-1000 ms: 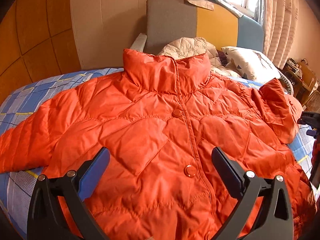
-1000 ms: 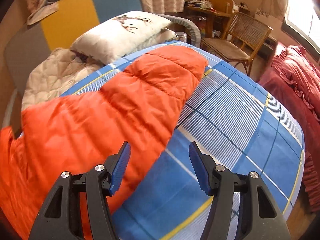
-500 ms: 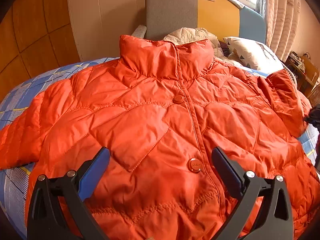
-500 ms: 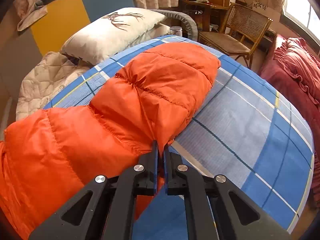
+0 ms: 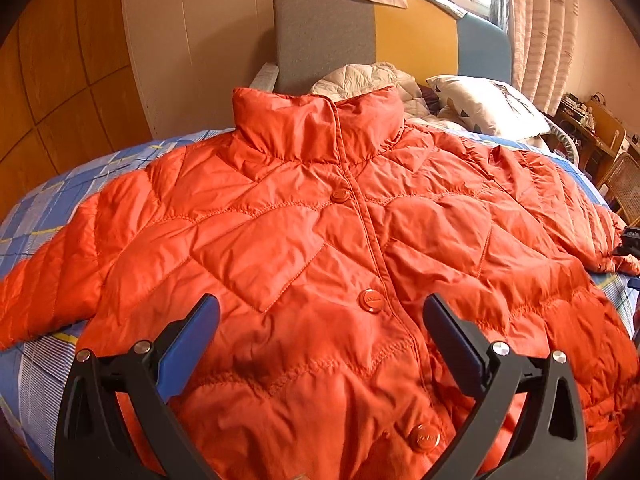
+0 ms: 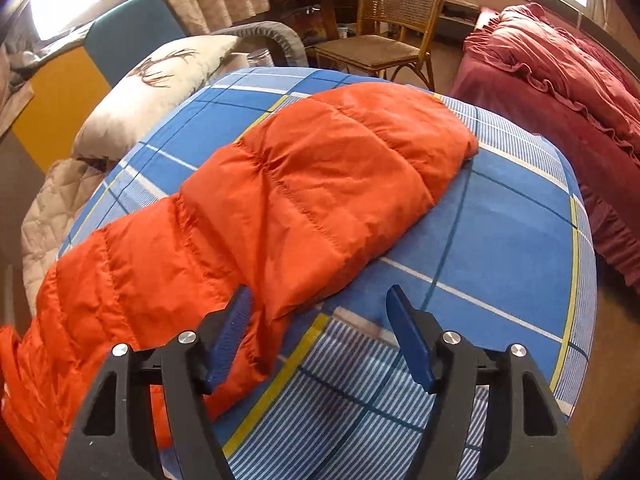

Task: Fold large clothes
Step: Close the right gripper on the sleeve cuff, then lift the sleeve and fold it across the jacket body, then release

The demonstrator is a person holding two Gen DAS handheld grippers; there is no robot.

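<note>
- The orange puffer jacket covered most of the bed, leaving bare sheet beyond its sleeve.
- A pillow and a quilt blocked the headboard end.
- A rattan chair stood beside the bed.
</note>
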